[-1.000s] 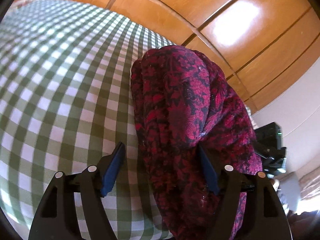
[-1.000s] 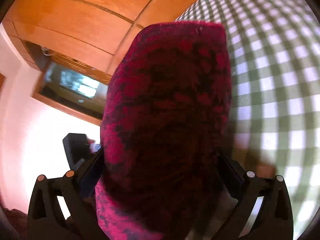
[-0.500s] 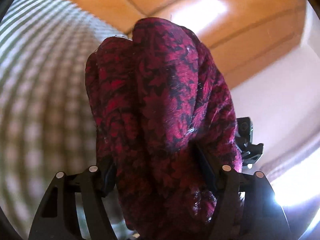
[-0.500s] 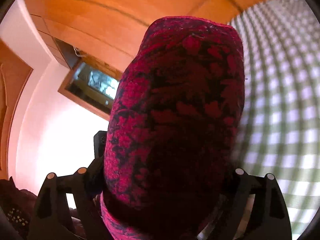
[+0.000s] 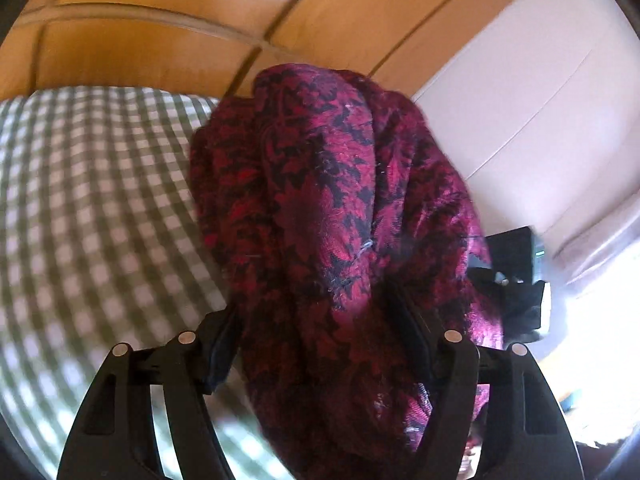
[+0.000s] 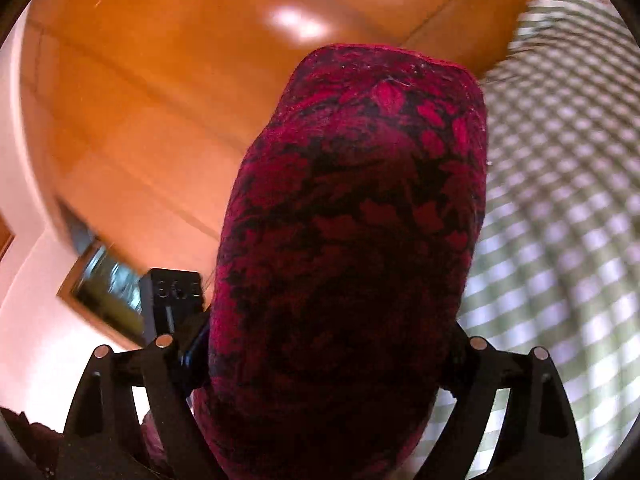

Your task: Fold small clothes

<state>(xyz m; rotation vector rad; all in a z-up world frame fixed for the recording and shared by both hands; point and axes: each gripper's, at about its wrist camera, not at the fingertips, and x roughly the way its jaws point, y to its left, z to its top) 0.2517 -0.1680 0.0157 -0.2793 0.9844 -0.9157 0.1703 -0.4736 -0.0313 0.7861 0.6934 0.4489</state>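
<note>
Steadiness first: best to carry the bundled red-and-black patterned cloth point(image 5: 344, 216) level above the green-checked bedcover point(image 5: 92, 200), both grips kept even, and to lower it flat rather than drop it. Thick, soft, floral-woven, bunched in rolled folds, filling both views. Clamped in the left gripper point(image 5: 320, 344) and in the right gripper point(image 6: 320, 356) alike.
</note>
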